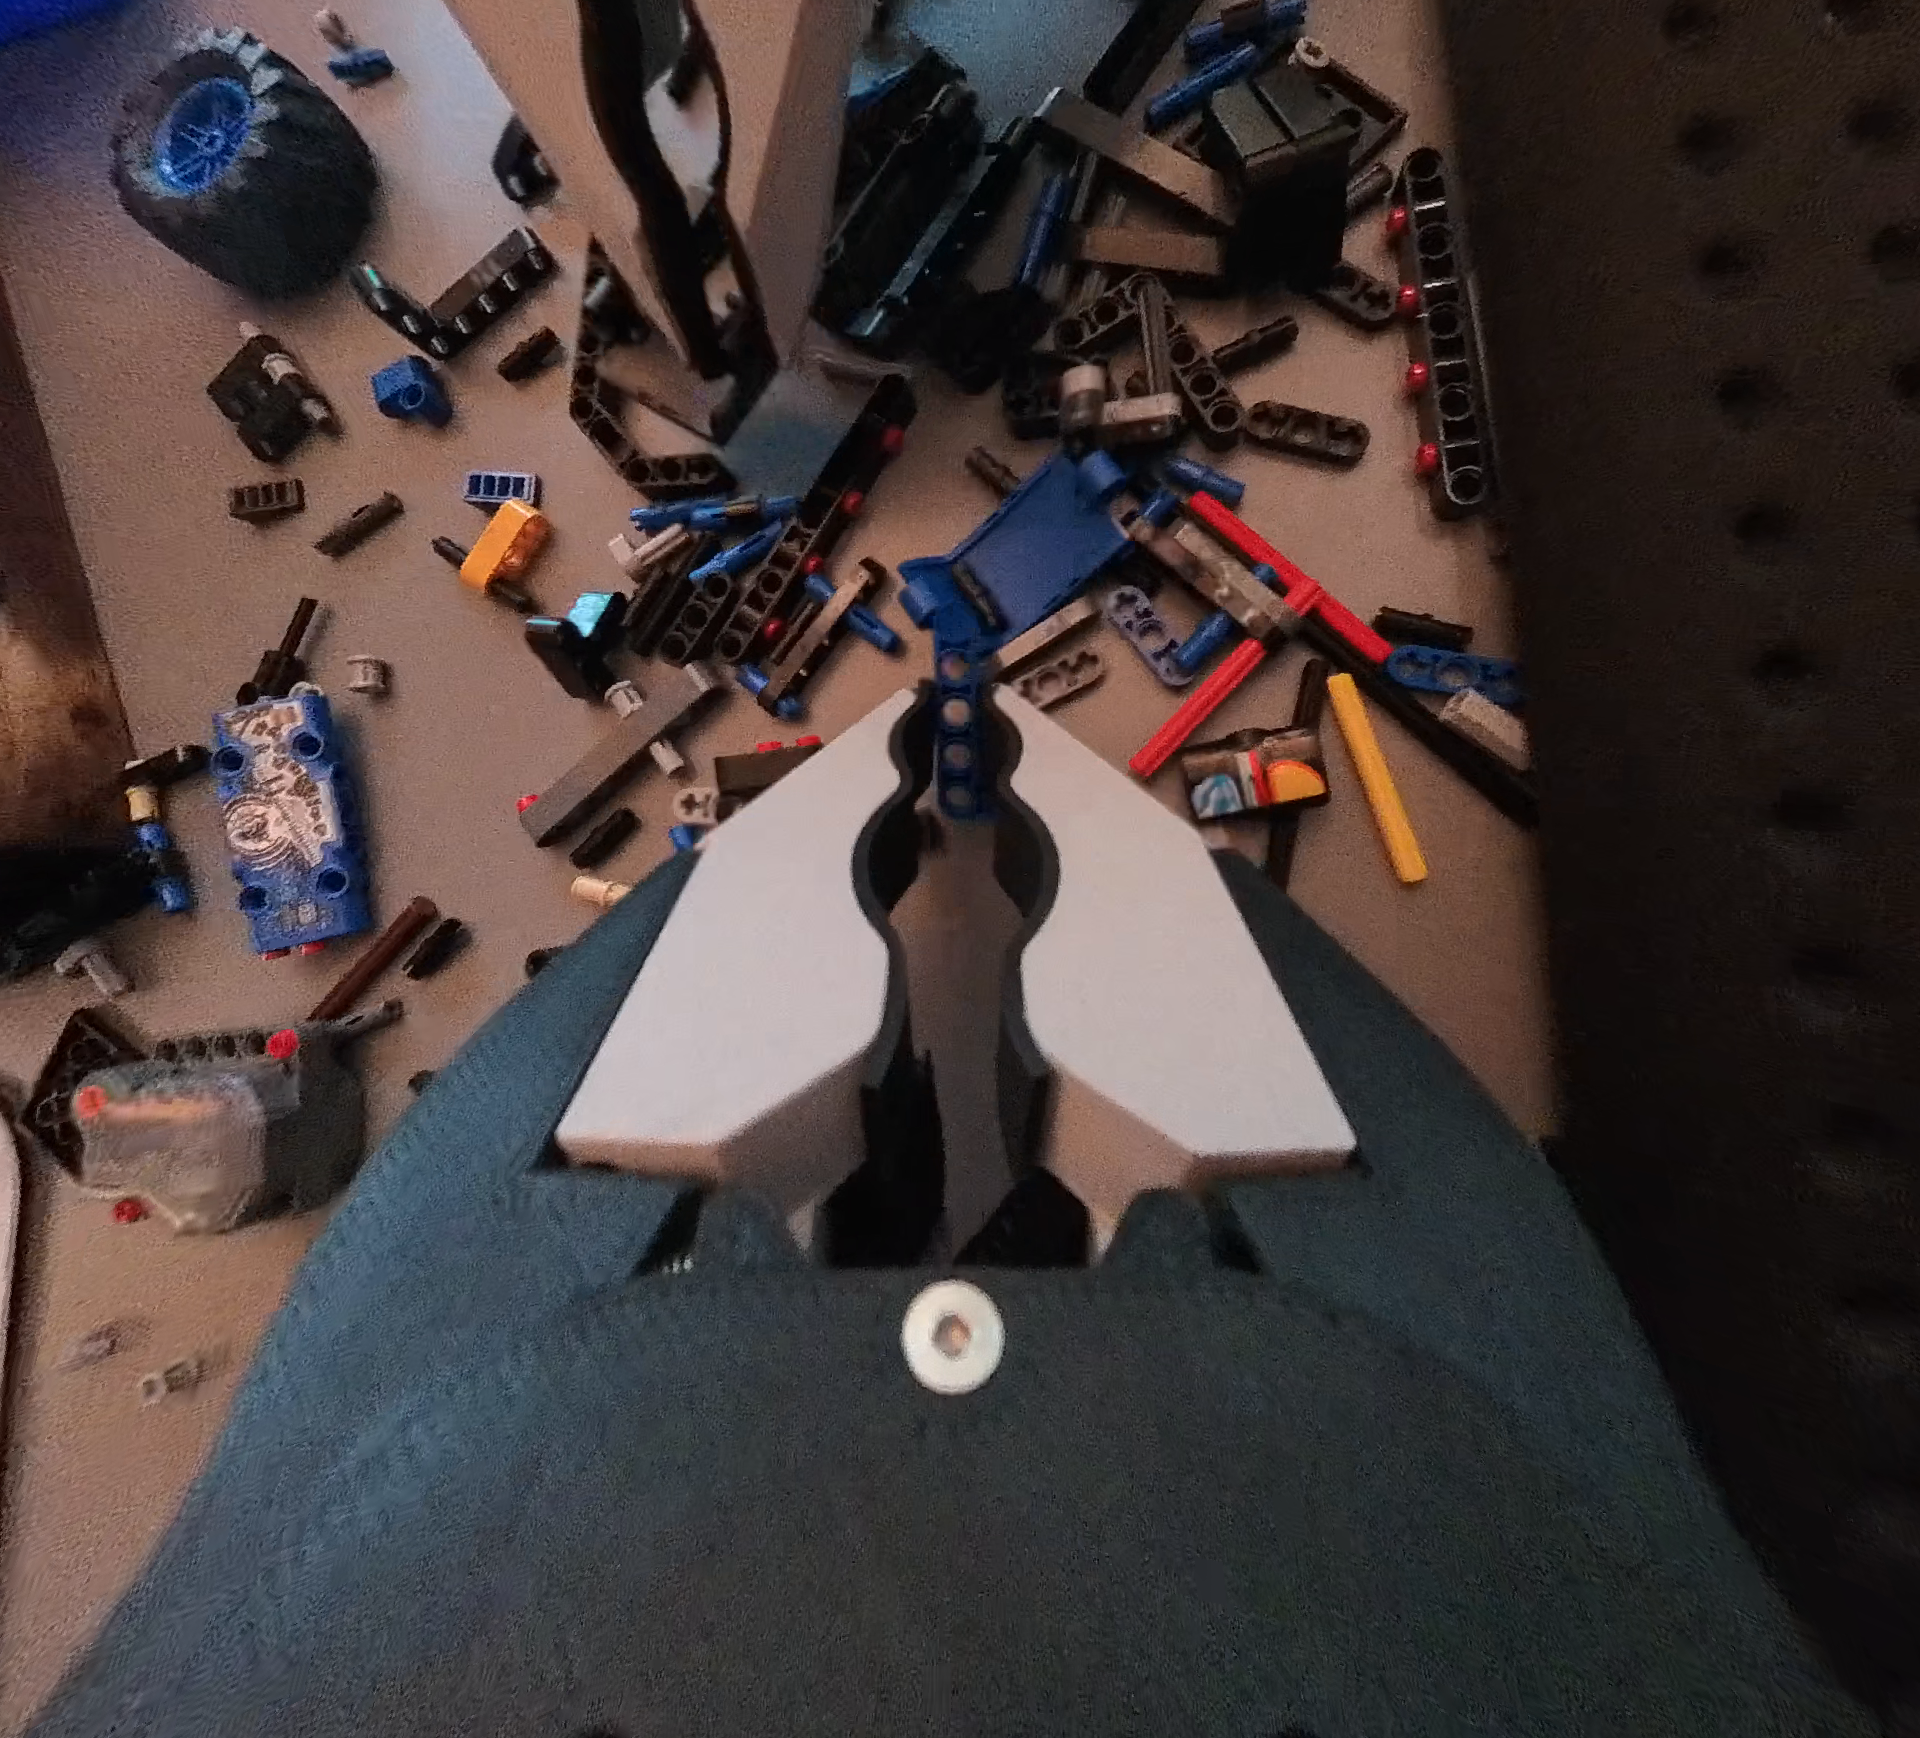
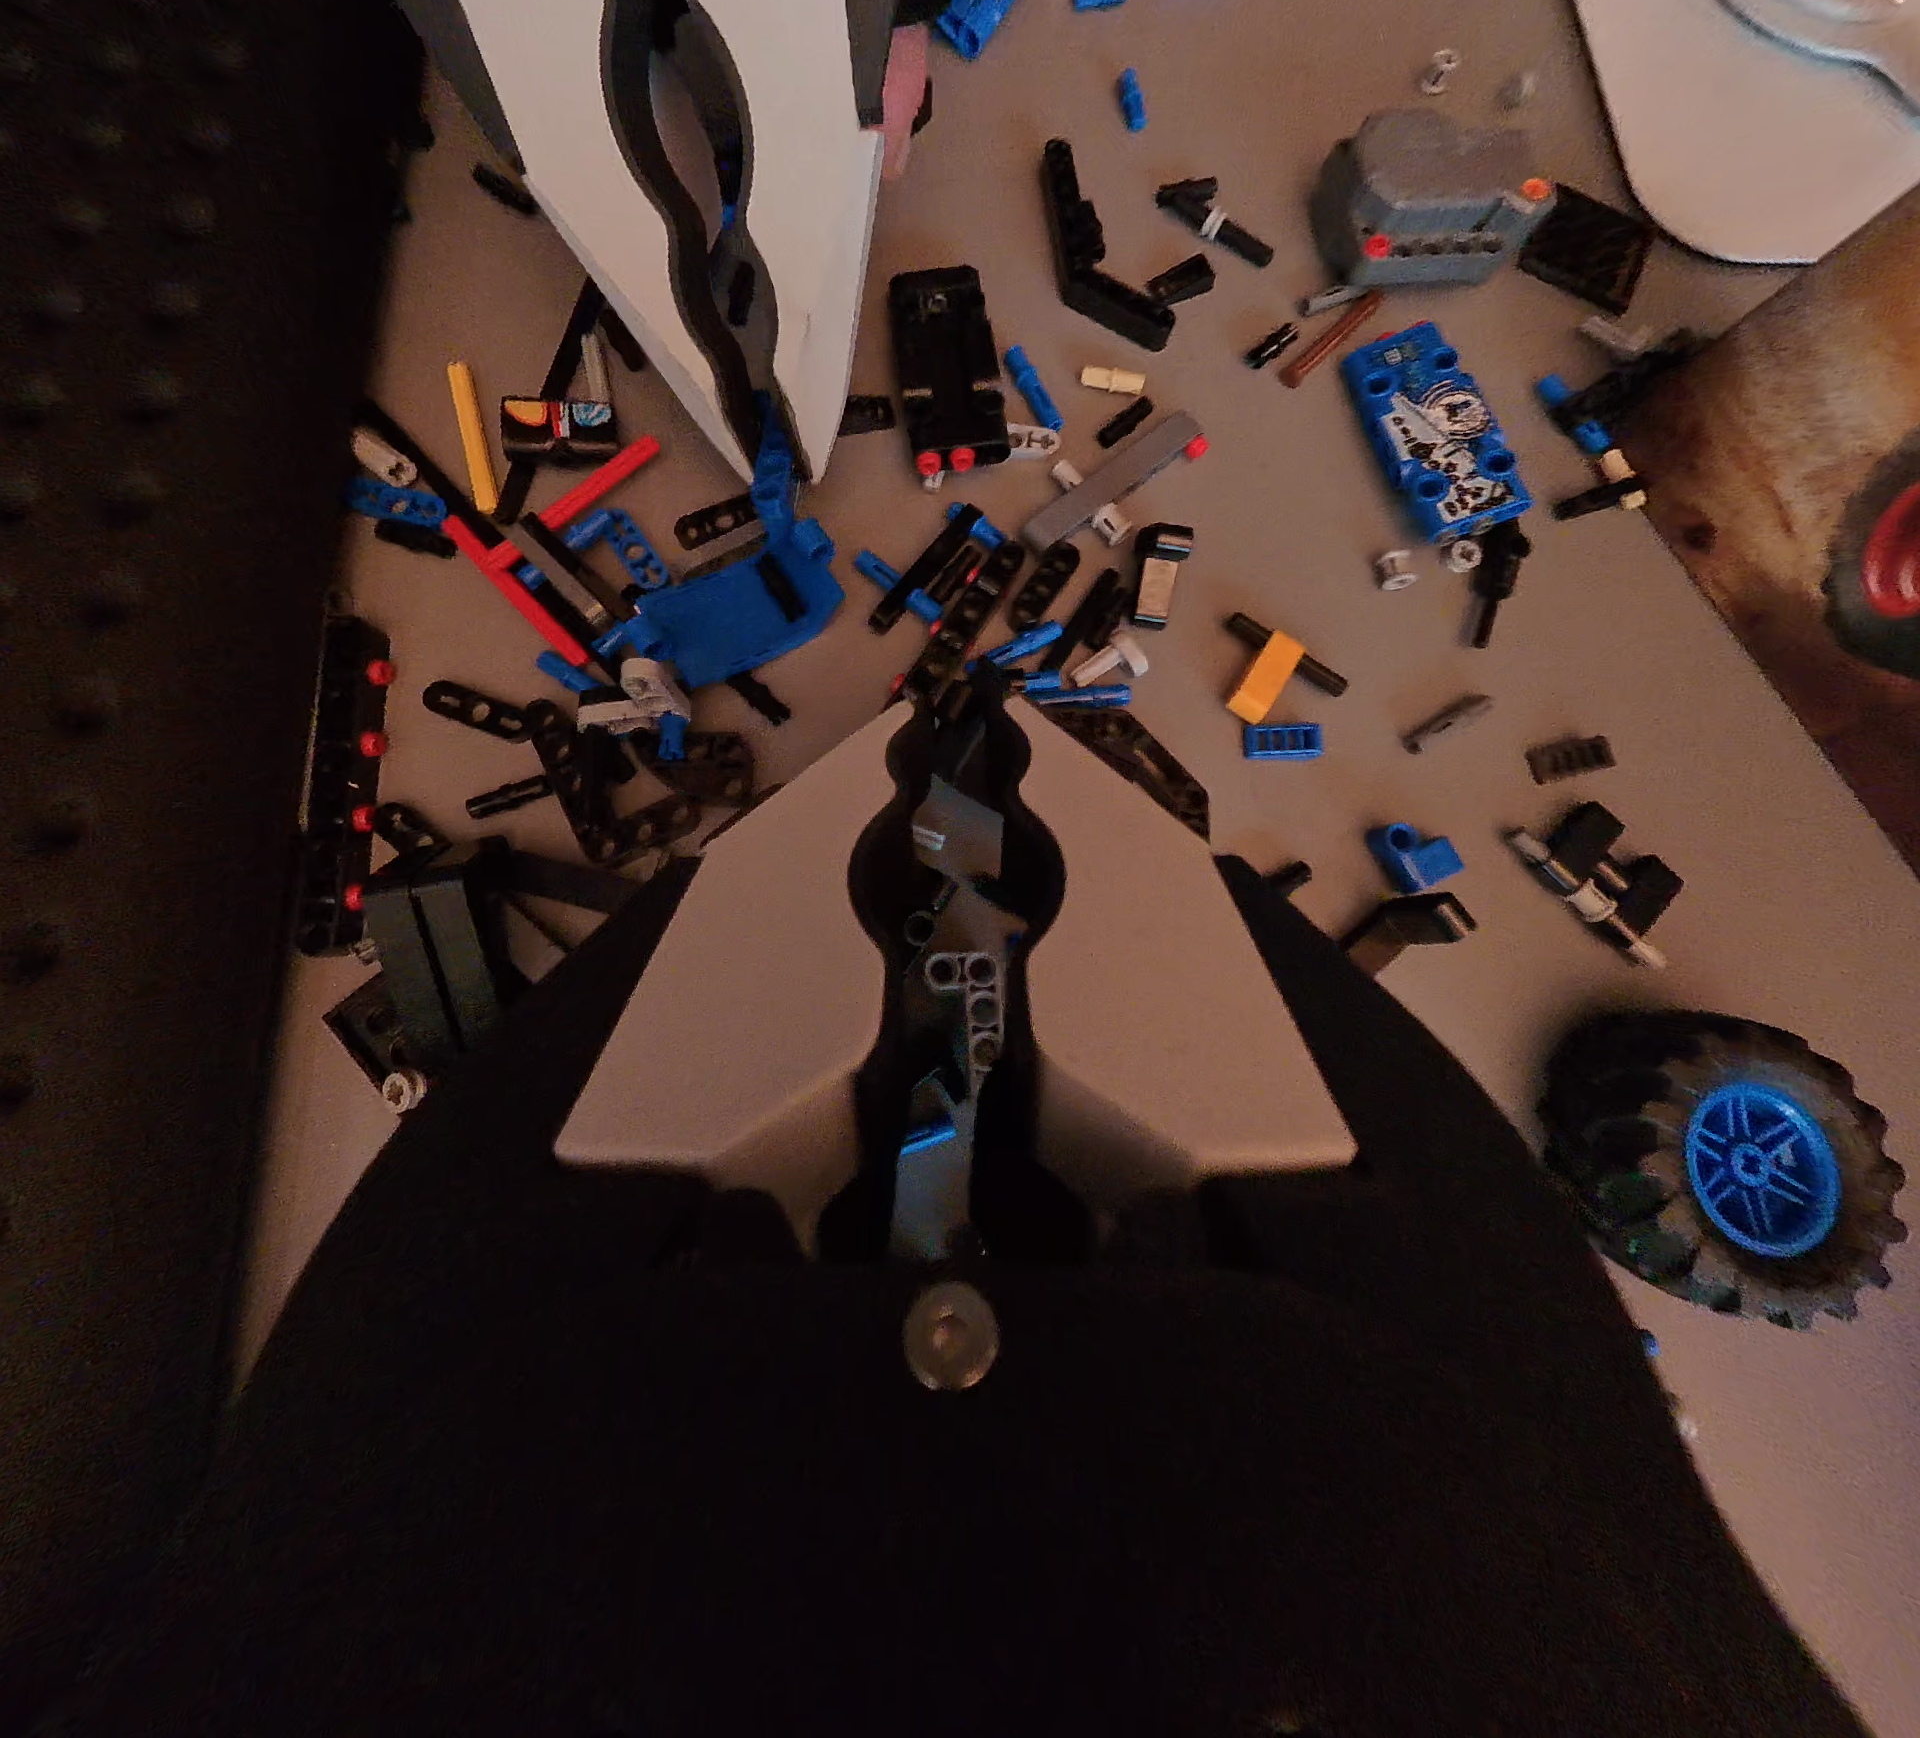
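Two hand-held grippers: left hand-held gripper [image 1: 954, 732] pinches blue holed beam [image 1: 954, 743]; right hand-held gripper [image 2: 956, 722] clamps dark small part [image 2: 961, 795], hard to make out. One wheel [image 2: 1714, 1169] near right, one yellow rod [image 1: 1374, 779], two red rods [image 1: 1288, 576] on surface [image 2: 1351, 784].

Glossy plastic bricks [image 1: 1023, 545]; matt tabletop [image 1: 436, 608] — rubbery tyre [image 1: 244, 166].

Blue beam [image 1: 954, 743], yellow axle [image 1: 1377, 779], blk tyre [image 1: 244, 156] — blue hub.
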